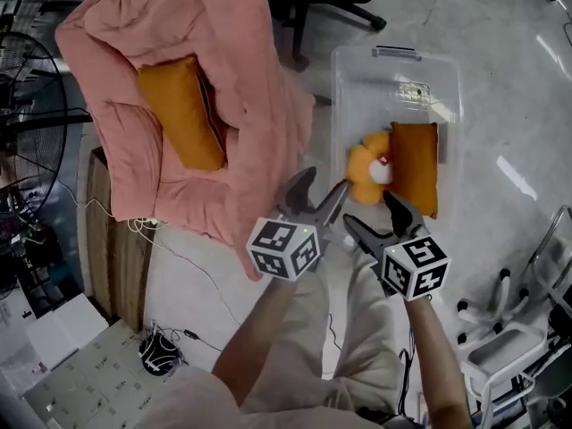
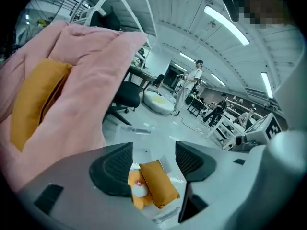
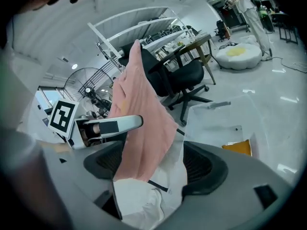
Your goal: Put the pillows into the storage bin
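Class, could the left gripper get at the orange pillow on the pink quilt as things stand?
Probably yes. The left gripper has open, empty jaws, and the orange pillow lies uncovered on the pink quilt; only a raised quilt fold stands between.

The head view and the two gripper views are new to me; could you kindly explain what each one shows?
There is no robot here: a person holds a two-jaw tool in each hand. The head view comes from a camera on the person's head and looks steeply down. In it, the left tool and the right tool show near the bottom. The other two pictures come from cameras that ride on the tools, each looking along its own jaws.

On the floor stands a clear storage bin. It holds one orange pillow and a yellow plush toy. A second orange pillow lies on the pink quilt to the left. Both tools have their jaws apart and hold nothing.
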`<state>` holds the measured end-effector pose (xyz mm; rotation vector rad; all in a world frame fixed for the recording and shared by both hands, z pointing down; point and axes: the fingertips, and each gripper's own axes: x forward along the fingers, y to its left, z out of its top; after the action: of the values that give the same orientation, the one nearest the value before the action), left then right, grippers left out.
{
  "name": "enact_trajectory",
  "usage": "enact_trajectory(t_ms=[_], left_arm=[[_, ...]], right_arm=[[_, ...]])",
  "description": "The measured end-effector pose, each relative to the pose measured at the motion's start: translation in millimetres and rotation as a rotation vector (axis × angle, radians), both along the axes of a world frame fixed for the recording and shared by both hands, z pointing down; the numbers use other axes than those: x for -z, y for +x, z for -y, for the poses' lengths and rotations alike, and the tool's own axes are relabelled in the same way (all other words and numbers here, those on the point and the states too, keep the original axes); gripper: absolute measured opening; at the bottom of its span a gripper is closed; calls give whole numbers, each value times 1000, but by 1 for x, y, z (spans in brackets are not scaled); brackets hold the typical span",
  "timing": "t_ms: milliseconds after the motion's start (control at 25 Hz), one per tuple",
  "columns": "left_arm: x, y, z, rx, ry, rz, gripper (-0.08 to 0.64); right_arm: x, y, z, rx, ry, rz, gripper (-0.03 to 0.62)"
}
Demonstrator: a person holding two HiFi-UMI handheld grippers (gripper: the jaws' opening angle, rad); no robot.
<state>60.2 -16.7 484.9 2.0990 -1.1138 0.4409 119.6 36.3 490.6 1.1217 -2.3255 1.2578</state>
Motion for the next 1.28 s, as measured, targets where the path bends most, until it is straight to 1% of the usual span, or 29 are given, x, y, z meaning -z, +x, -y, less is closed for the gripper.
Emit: enact_trajectory(t_ms=[120, 280, 360, 480, 600, 880, 1040, 1160, 1280], left_arm=[[17, -37, 4, 78, 11, -2, 295], [33, -81, 5, 176, 18, -9, 295], [41, -100, 5, 213, 31, -12, 295], [48, -134, 3, 256, 46, 9, 295], [52, -166, 2, 318, 46, -4, 295], [66, -240, 0, 442, 78, -17, 295], [68, -279, -7, 481, 84, -22, 295], [65, -307, -12, 505, 69, -57, 295], [60, -328, -16, 526, 53, -78, 298]], right_arm=[[19, -29, 8, 34, 32, 26, 408], [29, -61, 16, 83, 53, 35, 411], [37, -75, 20, 102, 66, 43, 411], [52, -101, 26, 129, 84, 56, 411], [64, -125, 33, 155, 99, 71, 411], [83, -185, 44, 215, 129, 110, 411], [92, -218, 47, 226, 136, 124, 411], [95, -246, 55, 224, 140, 125, 411], [93, -268, 62, 231, 139, 110, 411]])
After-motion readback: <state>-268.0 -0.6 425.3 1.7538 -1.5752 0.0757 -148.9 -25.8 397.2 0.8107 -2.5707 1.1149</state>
